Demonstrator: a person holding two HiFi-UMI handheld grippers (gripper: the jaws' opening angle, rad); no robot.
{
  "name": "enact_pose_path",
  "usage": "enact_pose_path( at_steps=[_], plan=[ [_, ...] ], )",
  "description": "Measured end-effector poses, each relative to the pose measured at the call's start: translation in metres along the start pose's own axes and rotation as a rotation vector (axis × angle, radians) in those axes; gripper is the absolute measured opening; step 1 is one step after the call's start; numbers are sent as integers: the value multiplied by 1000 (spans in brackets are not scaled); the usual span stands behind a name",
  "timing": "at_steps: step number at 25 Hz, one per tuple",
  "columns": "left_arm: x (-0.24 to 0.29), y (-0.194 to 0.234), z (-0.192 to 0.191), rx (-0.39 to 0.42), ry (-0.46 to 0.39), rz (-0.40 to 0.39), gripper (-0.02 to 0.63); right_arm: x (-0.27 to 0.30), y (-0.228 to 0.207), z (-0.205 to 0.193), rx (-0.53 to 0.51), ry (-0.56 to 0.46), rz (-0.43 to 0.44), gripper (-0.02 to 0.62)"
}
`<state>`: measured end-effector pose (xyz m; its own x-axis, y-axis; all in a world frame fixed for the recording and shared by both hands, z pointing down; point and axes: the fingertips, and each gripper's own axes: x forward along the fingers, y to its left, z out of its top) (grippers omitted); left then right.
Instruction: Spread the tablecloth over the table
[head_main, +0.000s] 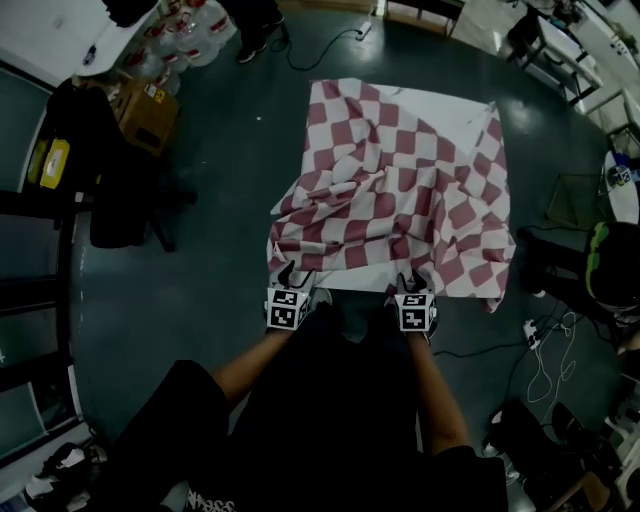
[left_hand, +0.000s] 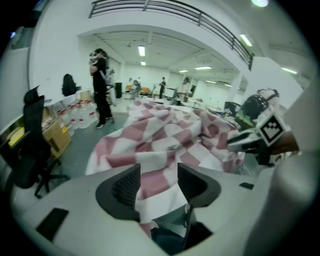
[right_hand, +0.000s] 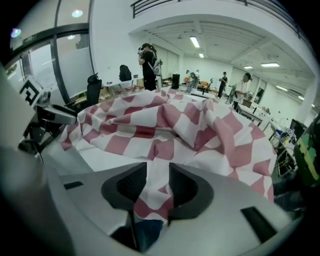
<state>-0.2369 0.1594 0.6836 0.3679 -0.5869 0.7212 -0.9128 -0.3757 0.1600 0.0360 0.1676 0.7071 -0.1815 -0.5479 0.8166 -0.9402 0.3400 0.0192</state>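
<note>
A red-and-white checked tablecloth (head_main: 400, 190) lies rumpled and bunched over the table, with a bare white strip of the table (head_main: 350, 277) showing along the near edge. My left gripper (head_main: 290, 272) is at the cloth's near left edge. In the left gripper view its jaws (left_hand: 159, 185) stand open, and a fold of the cloth (left_hand: 155, 150) lies loose between them. My right gripper (head_main: 412, 282) is at the near edge, further right. Its jaws (right_hand: 158, 187) are also open, with a strip of cloth (right_hand: 160, 170) hanging in the gap.
A black office chair (head_main: 120, 200), a cardboard box (head_main: 148, 115) and water bottles (head_main: 190, 40) stand to the left of the table. Cables (head_main: 545, 350) lie on the dark floor at the right. A person (left_hand: 100, 85) stands beyond the table's far side.
</note>
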Motion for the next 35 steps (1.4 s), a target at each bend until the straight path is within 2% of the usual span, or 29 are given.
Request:
enact_pose_path(
  at_steps=[3,5,6,8,9,12,15,16,20,24,26,30,33,35],
  plan=[
    [43,-77,2,269,65,-193,242,22,-3,-13,-107,94,15,174],
    [74,-109,-6,432,141,-252,242,35,-8,-27,-154,147,25,183],
    [90,-118,-11,493,186,-267,242,38,-11,-32,-162,158,35,183],
    [116,-126,-20,555,284,-291,242,41,-14,-35,-163,169,61,163],
    [124,-128,-22,562,320,-299,242,41,-15,-36,-165,180,70,115],
    [127,-124,-24,551,347,-303,188,30,-19,-40,-141,172,100,29],
    [114,-114,-39,460,372,-333,52,5,-20,-52,-99,126,151,22],
    [108,-110,-44,416,383,-353,41,-2,-20,-58,-96,120,166,21],
    [74,-92,-67,263,402,-377,28,-27,-20,-96,-70,139,225,21],
    [43,-76,-98,179,392,-351,26,-44,-30,-137,-48,168,222,21],
    [32,-74,-115,162,409,-342,26,-46,-38,-155,-49,184,217,21],
    [22,-85,-144,194,439,-314,26,-49,-45,-173,-55,206,240,21],
    [23,-91,-145,168,432,-255,28,-52,-51,-164,-55,179,277,25],
    [20,-94,-133,144,406,-230,31,-59,-57,-149,-38,130,311,76]
  ],
)
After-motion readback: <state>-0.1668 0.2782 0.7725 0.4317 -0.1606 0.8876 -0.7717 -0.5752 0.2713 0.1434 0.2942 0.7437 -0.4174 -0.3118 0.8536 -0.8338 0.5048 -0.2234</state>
